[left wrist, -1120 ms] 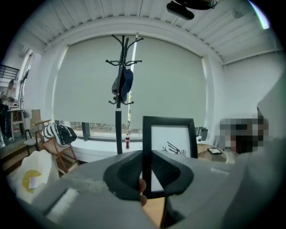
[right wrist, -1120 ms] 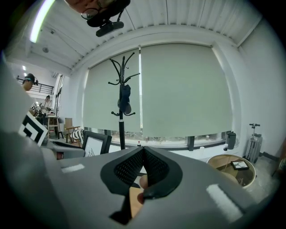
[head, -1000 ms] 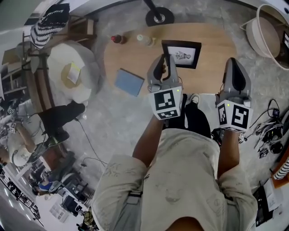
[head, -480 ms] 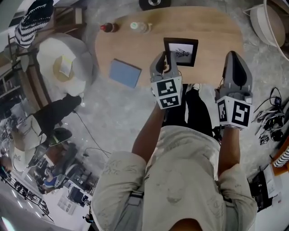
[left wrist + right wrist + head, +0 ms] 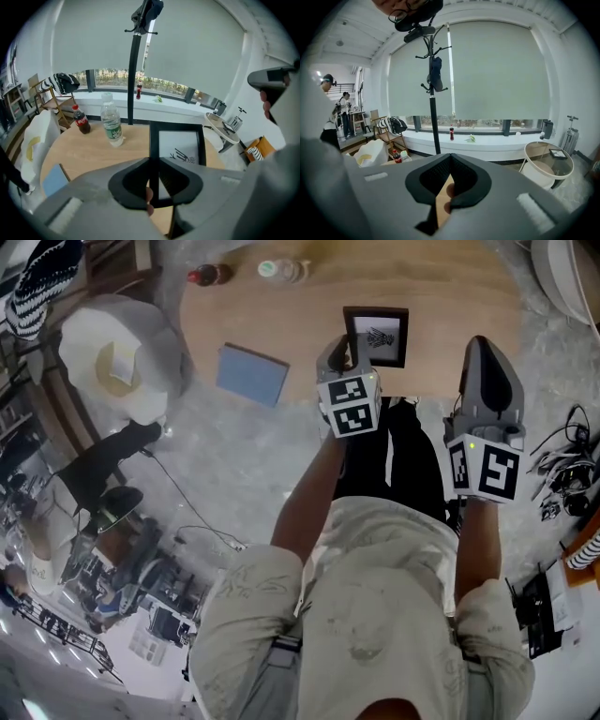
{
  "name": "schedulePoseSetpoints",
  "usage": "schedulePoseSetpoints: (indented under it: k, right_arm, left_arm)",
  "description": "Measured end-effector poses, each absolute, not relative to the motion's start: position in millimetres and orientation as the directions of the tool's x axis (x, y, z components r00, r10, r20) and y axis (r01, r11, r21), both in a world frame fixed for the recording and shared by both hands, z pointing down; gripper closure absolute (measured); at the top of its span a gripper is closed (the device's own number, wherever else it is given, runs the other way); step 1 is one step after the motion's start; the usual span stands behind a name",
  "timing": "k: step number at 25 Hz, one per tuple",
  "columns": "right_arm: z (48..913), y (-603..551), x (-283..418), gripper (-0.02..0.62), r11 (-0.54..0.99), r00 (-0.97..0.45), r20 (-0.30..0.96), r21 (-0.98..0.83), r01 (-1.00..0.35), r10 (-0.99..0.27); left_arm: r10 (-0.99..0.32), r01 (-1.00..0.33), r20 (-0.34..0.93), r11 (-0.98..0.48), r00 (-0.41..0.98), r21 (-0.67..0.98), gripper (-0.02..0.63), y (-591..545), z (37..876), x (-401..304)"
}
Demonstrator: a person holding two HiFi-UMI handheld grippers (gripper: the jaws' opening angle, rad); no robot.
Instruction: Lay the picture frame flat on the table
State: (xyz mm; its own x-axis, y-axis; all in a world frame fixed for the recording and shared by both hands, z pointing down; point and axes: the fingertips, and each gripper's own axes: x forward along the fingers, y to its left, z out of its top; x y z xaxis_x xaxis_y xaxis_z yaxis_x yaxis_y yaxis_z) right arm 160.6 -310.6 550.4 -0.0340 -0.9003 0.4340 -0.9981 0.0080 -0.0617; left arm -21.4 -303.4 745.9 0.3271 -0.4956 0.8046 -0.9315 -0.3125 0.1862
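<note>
The black picture frame (image 5: 376, 336) with a white sketch stands up on the oval wooden table (image 5: 450, 296), near its front edge and facing me. My left gripper (image 5: 343, 345) is at the frame's left side. In the left gripper view the jaws (image 5: 154, 161) are shut on the left bar of the picture frame (image 5: 178, 143). To the right, my right gripper (image 5: 481, 343) hovers over the table's front edge, clear of the frame. Its jaws (image 5: 450, 159) meet at the tips with nothing between them.
A water bottle (image 5: 281, 270) and a cola bottle (image 5: 208, 276) stand at the table's far left. A blue book (image 5: 251, 374) lies near the left front edge. A white armchair (image 5: 117, 367) is left of the table, and a coat-rack pole (image 5: 134, 70) rises behind it.
The head view has shifted, so the table sits higher in the picture. My left gripper stays at the frame's left edge, and the frame looks narrower and squarer. The right gripper has hardly moved.
</note>
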Motion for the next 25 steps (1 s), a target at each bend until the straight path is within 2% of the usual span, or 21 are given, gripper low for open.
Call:
schedulePoseSetpoints:
  k: [12, 25]
  right_arm:
    - [582, -302, 156, 0.594, 0.018, -0.035, 0.444, -0.043, -0.999, -0.896]
    - [600, -297, 154, 0.594, 0.028, -0.04, 0.474, -0.032, -0.999, -0.88]
  left_arm:
    - [-0.288, -0.942, 0.917, -0.272, 0.275, 0.197, 0.532, -258, 852, -26]
    - [-0.165, -0.955, 0.954, -0.2, 0.252, 0.217, 0.532, -235, 907, -26]
